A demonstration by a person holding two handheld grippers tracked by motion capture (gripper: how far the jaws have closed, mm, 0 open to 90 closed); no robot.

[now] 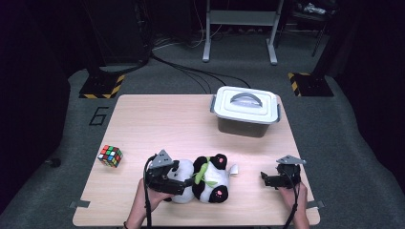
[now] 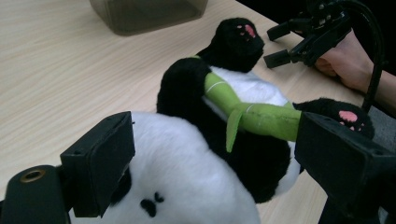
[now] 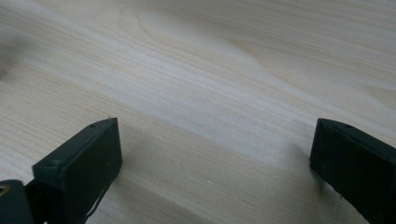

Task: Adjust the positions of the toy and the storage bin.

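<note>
A plush panda [image 1: 206, 179] lies on its back on the table [image 1: 157, 124], near the front edge, between the two grippers. A green stalk [image 2: 254, 114] lies across its white belly, and the pink pads of its black paws face upward.

The left gripper [image 1: 184, 180] is at the head end of the panda. In the left gripper view its jaws stand wide apart, one on each side of the white head, and they do not press on the plush; the grip is released.

The right gripper [image 1: 264, 179] is on the other side of the panda, a little apart from it, low over the bare wood. Its jaws are also spread wide, with nothing between them.

A grey box with a white lid [image 1: 246, 110] stands at the far right of the table, well apart from the panda. A colourful puzzle cube [image 1: 110, 156] rests at the left edge.
</note>
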